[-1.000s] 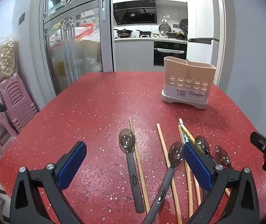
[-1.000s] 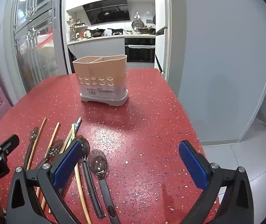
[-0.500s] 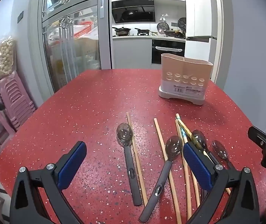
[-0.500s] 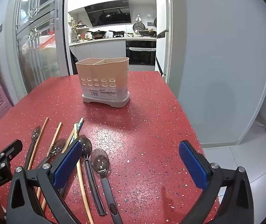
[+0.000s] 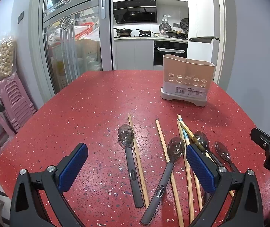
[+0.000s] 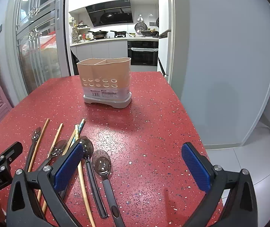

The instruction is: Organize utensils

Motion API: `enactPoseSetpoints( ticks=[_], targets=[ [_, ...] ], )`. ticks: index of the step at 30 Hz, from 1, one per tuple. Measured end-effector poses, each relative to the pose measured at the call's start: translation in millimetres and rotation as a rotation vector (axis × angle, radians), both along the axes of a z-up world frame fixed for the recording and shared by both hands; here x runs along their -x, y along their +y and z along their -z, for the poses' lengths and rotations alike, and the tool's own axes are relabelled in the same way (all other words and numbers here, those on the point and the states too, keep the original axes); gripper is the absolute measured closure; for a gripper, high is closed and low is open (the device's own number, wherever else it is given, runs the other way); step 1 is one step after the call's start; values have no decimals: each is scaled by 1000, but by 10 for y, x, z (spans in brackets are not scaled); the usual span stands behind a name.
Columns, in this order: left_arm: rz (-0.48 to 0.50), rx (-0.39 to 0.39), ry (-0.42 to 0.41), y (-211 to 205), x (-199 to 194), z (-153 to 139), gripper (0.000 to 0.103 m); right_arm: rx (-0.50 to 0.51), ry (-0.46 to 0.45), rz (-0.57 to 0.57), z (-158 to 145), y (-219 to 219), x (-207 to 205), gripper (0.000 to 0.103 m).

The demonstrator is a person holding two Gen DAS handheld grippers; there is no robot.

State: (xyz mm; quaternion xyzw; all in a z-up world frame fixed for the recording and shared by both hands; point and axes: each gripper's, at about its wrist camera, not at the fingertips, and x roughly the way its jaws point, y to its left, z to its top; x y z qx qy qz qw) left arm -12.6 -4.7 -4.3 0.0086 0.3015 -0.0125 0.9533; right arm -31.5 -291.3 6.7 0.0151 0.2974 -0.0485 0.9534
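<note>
Red speckled table point(image 5: 89, 102) in a dining area, kitchen beyond an open doorway.

Left gripper point(image 5: 136, 162) and right gripper point(image 6: 132, 160) both hang with jaws spread wide, holding nothing. Spoons point(image 5: 125, 134) and chopsticks point(image 5: 137, 157) lie loose near the grippers; the pink utensil holder point(image 6: 104, 79) stands well beyond them. Only the left view shows stacked pink stools point(image 5: 15, 102); only the right shows tiled floor point(image 6: 248, 151).

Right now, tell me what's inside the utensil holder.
The utensil holder shows a divider and bare inner walls near its rim; nothing sticks out. Its bottom is hidden by the front wall.
</note>
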Motion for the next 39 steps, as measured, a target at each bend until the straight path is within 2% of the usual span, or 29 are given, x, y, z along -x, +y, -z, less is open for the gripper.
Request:
enactPoseSetpoints(
  ticks=[39],
  targets=[
    [-3,4,-7,27,17,-22,0,6,-4,-8,-2,55,11,0]
  ],
)
